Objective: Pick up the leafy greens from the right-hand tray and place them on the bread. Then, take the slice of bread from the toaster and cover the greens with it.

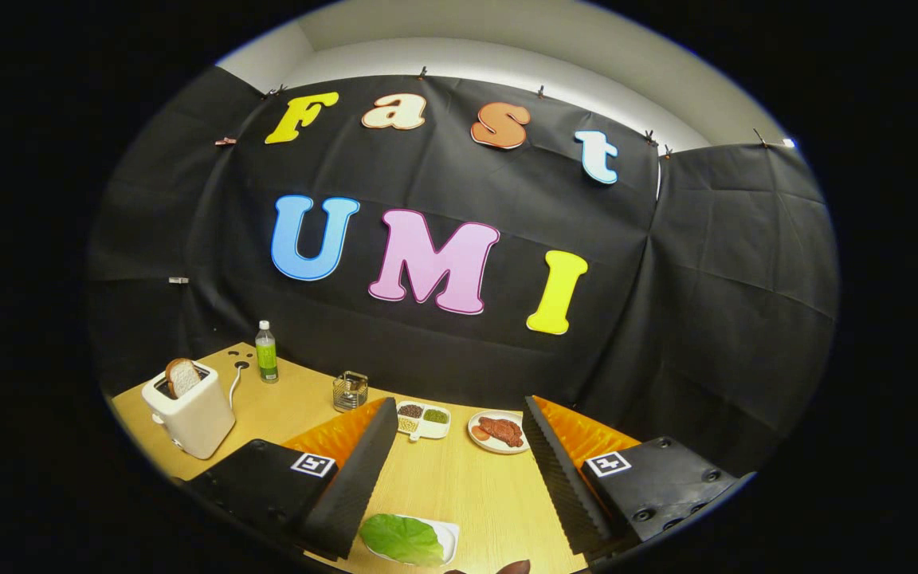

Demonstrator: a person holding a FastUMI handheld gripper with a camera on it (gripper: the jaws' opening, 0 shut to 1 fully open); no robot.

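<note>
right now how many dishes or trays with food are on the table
3: white tray under the leafy greens between the open gripper fingers; divided dish and meat plate beyond them. More may be hidden.

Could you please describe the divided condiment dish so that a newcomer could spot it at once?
On the wooden table, look beyond the open gripper, near the black cloth wall. The divided dish is white, beside the plate of meat; unlike that plate, it has several small compartments holding dark, pale and green fillings.

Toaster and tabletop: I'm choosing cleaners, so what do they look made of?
The toaster looks like smooth white plastic with a matte-to-satin shell, though painted metal is possible. The tabletop looks like light wood or wood-look laminate, with an even, faintly glossy surface and no clear grain. The tongs stand open above it.
</note>
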